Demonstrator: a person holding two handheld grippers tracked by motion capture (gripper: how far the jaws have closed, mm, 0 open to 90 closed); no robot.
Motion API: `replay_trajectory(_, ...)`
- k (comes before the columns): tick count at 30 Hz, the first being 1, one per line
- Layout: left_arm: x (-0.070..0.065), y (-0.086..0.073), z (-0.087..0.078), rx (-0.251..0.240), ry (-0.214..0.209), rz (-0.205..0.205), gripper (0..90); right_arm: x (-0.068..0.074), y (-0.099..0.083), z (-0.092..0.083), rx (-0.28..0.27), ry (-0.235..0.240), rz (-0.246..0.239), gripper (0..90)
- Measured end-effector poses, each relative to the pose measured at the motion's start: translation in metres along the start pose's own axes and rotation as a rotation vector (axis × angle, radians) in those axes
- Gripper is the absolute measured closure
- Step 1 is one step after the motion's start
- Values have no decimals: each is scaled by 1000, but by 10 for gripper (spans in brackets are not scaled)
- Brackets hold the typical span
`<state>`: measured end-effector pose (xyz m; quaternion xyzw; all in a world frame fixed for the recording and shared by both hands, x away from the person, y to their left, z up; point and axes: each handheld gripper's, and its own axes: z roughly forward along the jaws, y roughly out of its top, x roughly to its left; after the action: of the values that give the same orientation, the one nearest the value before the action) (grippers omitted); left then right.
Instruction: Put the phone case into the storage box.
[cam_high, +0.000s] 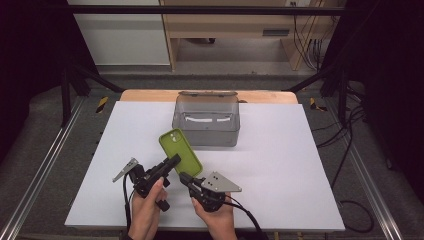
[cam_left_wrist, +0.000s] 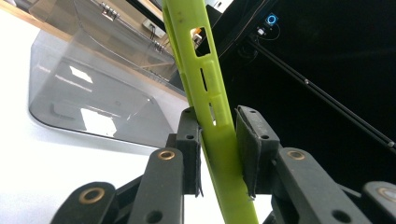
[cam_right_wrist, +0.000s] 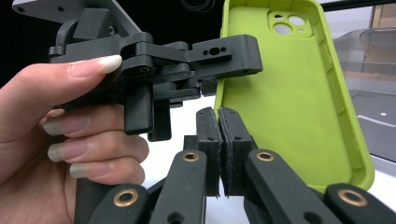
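the lime-green phone case (cam_high: 180, 151) was held up above the white table (cam_high: 280, 170), just in front of the clear plastic box (cam_high: 206, 120). the left gripper (cam_left_wrist: 218, 140) was clenched on the case's side wall, its pads either side of the thin rim. the right gripper (cam_right_wrist: 218, 140) sat with its jaws pressed together, gripping nothing, just beside the case. the case looked empty, so probably light, soft and bendy; a grip on the rim near a corner seemed steadier than mid-wall.
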<state>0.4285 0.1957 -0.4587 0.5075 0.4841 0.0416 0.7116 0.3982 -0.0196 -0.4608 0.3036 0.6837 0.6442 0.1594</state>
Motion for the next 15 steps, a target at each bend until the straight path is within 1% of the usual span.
replay_trajectory(8,0,0,0,-1,4,1,719,2,-1,1,2,0,14,877)
replay_trajectory(15,0,-1,0,-2,4,3,722,2,-2,2,4,-2,12,878)
